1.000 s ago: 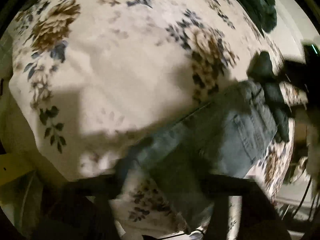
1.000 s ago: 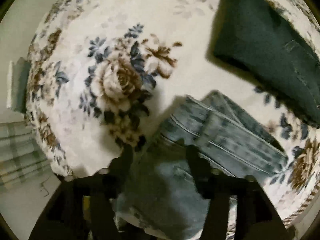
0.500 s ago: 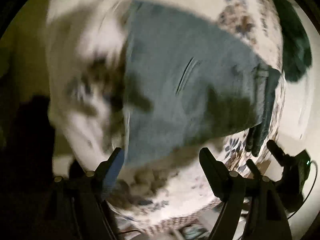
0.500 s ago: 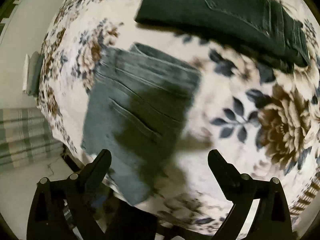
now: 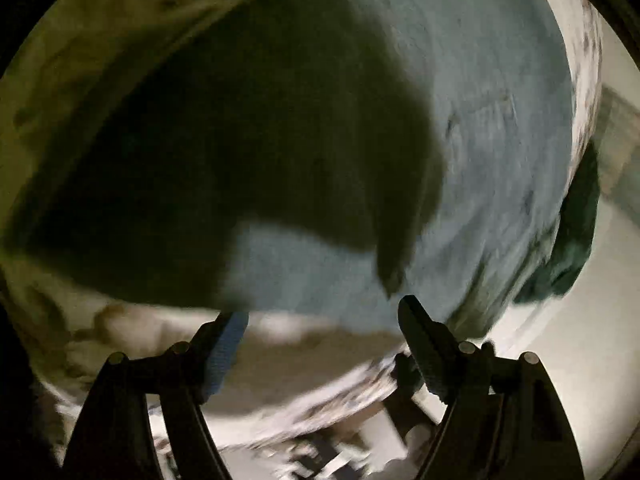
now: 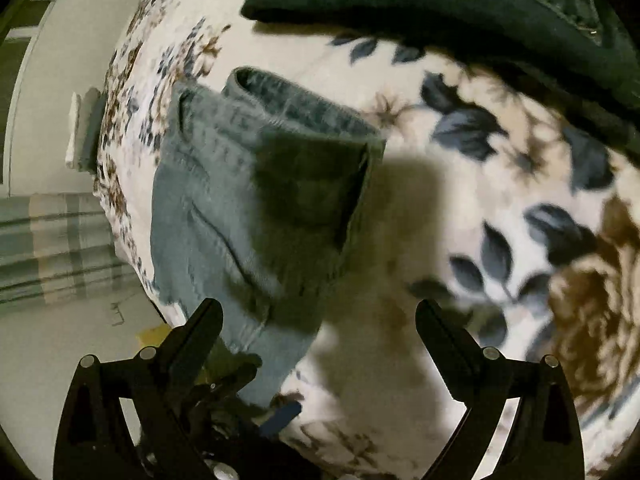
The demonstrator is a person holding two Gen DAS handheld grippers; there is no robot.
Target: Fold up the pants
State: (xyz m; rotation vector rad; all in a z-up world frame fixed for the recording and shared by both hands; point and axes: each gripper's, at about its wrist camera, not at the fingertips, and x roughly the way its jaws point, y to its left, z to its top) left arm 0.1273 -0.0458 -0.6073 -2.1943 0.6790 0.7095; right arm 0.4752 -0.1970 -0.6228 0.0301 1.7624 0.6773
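**Q:** Starting at the tongs, what are they doing?

**A:** Both are hanging open and holding nothing. The left tongs [image 5: 324, 316] are hovering close over the light blue jeans [image 5: 480, 128], though that view is blurring. The right tongs [image 6: 320, 312] are pointing at the flowered tabletop cloth [image 6: 460, 208], with the jeans [image 6: 224, 200] lying folded just to their left.

**Q:** Where is the task standing?

**A:** The jeans are lying in a compact rectangle near the cloth's edge, so folding is looking finished or nearly so. A darker folded garment [image 6: 440, 4] is sitting farther back.

**Q:** What is the next move calling for?

**A:** Probably pressing the bundle flat, or gripping its edge for one last fold, without dragging the layers apart.
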